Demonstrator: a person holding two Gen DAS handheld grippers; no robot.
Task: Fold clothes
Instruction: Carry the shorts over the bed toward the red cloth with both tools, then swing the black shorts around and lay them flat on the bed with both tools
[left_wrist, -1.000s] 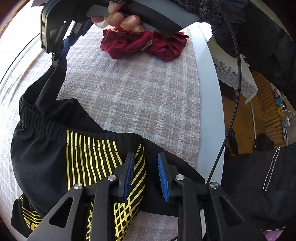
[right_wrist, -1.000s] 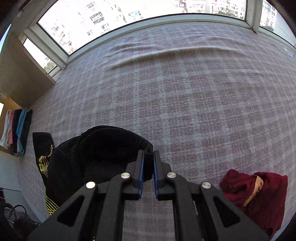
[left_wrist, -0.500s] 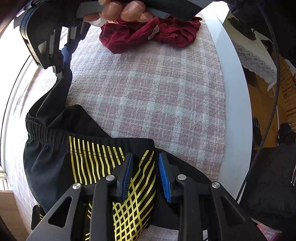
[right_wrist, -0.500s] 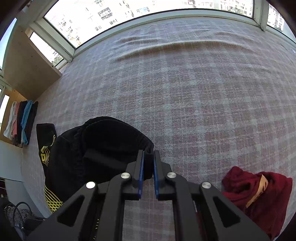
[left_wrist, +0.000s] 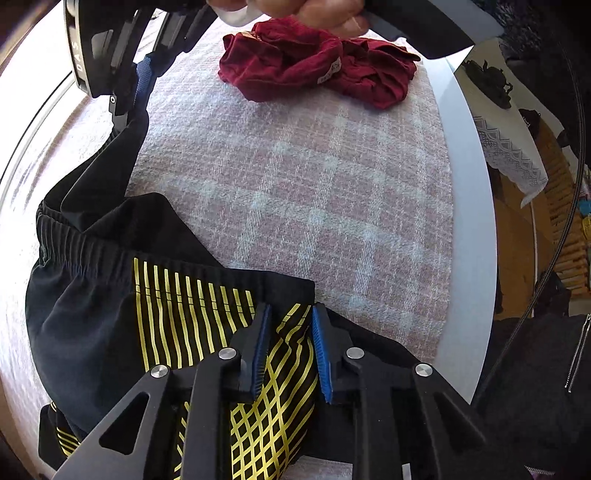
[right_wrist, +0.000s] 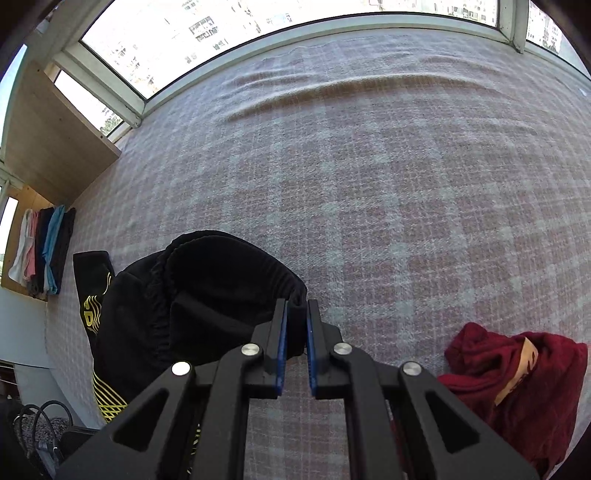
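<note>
On a plaid blanket (right_wrist: 369, 184), the right gripper (right_wrist: 294, 321) stays clamped on the black shorts (left_wrist: 92, 314) waistband while the left gripper (left_wrist: 290, 332), jaws apart, has edged closer over the yellow-striped corner, readying a second hold.

We see a pink-and-white plaid woven blanket (right_wrist: 369, 184) covering the surface. On it lie black shorts with yellow stripes (left_wrist: 110, 317) and a crumpled dark red garment (left_wrist: 317, 70), well apart.

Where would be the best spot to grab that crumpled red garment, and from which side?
Probably a raised fold on top of the red garment, coming from above. It lies bunched in a heap on the plaid blanket, with no flat edge showing; its ridges stand up for two fingers to pinch.
</note>
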